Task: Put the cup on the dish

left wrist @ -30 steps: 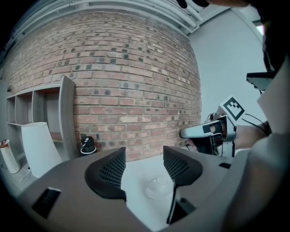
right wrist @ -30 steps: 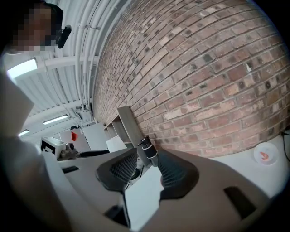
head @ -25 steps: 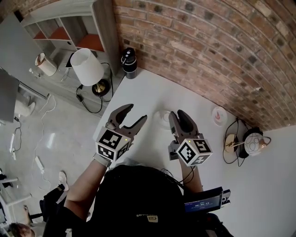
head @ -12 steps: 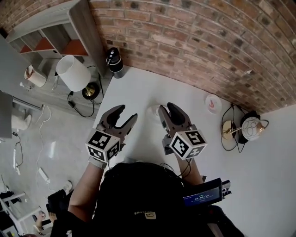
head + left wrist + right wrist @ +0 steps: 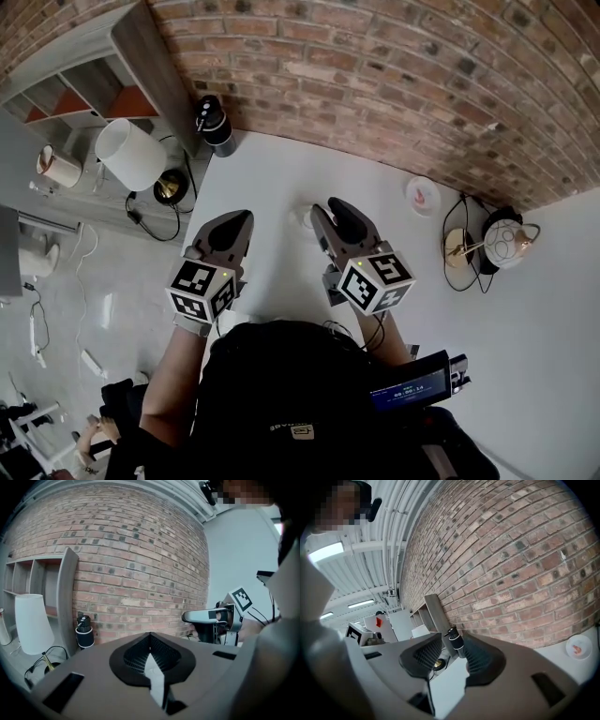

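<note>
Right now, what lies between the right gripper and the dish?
Nothing: in the head view, the white table is bare between the right gripper and the dish.

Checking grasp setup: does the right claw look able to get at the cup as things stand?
Probably yes. The right claw is open and empty, and the cup stands on the table close beside its tips in the head view, with nothing visibly between them.
</note>
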Demonstrator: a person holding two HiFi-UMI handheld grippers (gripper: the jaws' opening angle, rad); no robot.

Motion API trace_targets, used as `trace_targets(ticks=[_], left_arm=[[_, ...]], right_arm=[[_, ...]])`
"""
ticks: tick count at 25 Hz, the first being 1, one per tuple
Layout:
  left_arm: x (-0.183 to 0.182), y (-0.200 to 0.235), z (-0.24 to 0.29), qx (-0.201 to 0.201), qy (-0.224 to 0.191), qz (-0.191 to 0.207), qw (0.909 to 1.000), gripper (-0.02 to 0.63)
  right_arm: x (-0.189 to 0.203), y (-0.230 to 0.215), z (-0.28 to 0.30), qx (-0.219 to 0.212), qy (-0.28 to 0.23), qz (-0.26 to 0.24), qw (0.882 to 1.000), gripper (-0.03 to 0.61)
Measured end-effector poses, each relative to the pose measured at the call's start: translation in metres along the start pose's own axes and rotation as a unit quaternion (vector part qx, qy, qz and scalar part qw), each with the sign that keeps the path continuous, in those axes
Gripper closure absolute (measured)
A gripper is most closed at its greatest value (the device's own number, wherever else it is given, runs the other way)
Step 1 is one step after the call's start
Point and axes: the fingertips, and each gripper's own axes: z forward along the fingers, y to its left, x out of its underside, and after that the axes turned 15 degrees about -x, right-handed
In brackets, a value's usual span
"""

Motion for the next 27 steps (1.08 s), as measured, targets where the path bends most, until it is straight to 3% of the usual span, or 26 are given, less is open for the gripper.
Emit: trace_targets(ticks=[8, 12, 17, 22, 27], left_arm=[[0.007, 0.002, 0.006, -0.005, 0.008, -0.008, 0.9999, 0.609], [0.014, -0.007, 0.006, 0.013, 0.026, -0.014, 0.9995, 0.609], [0.008, -0.009, 0.007, 0.022, 0.007, -0.024, 0.9994, 0.608], [0.011, -0.017, 0.006, 0.035, 0.008, -0.002, 0.9994, 0.609], [0.017, -0.012, 0.011, 0.029, 0.026, -0.036, 0.9986, 0.609]], right_arm=[[0.002, 0.004, 0.000, -0.010, 0.015, -0.024, 1.000, 0.431], [0.003, 0.002, -0.003, -0.006, 0.012, -0.019, 1.000, 0.431], [0.003, 0.001, -0.003, -0.003, 0.015, -0.017, 1.000, 0.431], [0.003, 0.002, -0.003, -0.002, 0.017, -0.020, 1.000, 0.431], [0.003, 0.003, 0.000, -0.004, 0.020, -0.018, 1.000, 0.431]])
